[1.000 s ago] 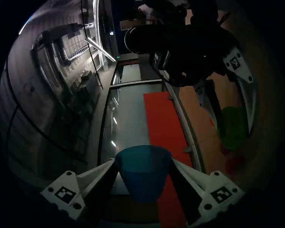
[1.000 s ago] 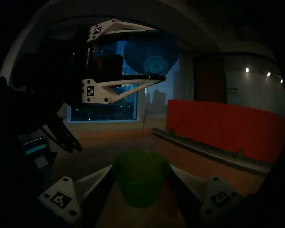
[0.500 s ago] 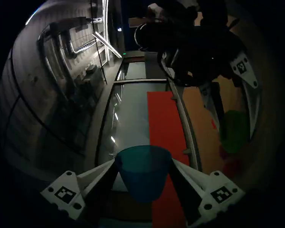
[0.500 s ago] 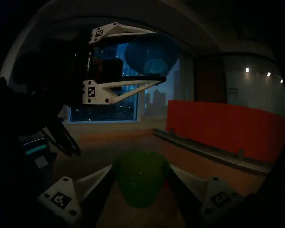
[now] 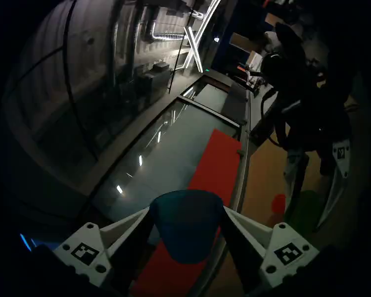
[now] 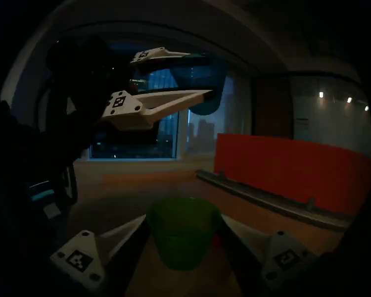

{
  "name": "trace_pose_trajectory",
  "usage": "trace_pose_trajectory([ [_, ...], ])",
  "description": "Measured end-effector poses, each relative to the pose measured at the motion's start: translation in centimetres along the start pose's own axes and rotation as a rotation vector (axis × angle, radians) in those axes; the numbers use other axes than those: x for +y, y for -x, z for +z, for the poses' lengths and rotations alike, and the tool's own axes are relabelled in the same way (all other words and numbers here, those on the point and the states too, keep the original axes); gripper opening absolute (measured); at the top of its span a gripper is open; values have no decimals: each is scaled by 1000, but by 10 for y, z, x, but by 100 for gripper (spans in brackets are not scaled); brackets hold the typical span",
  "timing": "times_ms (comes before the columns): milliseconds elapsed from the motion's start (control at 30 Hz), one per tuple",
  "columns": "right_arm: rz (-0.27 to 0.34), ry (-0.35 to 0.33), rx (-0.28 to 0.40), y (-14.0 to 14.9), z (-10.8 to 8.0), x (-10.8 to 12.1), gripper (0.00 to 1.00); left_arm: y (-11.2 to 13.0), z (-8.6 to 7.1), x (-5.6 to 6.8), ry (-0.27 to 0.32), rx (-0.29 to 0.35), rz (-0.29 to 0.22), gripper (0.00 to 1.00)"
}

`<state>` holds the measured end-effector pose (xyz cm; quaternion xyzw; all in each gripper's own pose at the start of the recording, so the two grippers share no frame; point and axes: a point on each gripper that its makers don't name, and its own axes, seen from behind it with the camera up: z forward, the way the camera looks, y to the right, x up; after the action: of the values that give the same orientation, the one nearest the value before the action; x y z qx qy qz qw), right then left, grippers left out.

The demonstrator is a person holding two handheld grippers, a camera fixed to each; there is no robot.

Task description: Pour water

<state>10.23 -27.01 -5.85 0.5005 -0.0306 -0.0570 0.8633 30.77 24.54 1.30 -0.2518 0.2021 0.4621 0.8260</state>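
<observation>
A blue cup (image 5: 187, 232) sits between the white fingers of my left gripper (image 5: 187, 213), which is shut on it. My right gripper (image 6: 184, 222) is shut on a green cup (image 6: 184, 237) that stands low over the wooden table (image 6: 131, 195). In the right gripper view, the left gripper (image 6: 205, 74) holds the blue cup (image 6: 201, 84) high above the green cup, seen side-on with its rim uppermost. The left gripper view has the right gripper (image 5: 308, 215) and the green cup (image 5: 304, 210) at the far right. The light is too dim to tell if there is water.
A red panel (image 6: 304, 168) and a metal rail (image 6: 264, 198) run along the table's far side. A dark window (image 6: 136, 143) is behind. The person's dark sleeve (image 6: 27, 163) fills the left. A small red spot (image 5: 278, 203) lies on the table by the green cup.
The left gripper has turned the blue cup back from mouth-down towards the green cup to nearly upright. The right gripper and green cup have stayed put.
</observation>
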Motion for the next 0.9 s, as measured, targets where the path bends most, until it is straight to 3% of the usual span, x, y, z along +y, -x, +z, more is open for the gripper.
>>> trace_pose_trajectory([
  [267, -7, 7, 3, -4, -3, 1, 100, 9, 1, 0, 2, -30, -250, 87],
  [700, -5, 16, 16, -11, -7, 2, 100, 28, 5, -20, -16, -61, -689, 87],
  [900, -1, 20, 19, -13, -9, 4, 100, 34, 5, -19, 8, -57, -850, 87],
])
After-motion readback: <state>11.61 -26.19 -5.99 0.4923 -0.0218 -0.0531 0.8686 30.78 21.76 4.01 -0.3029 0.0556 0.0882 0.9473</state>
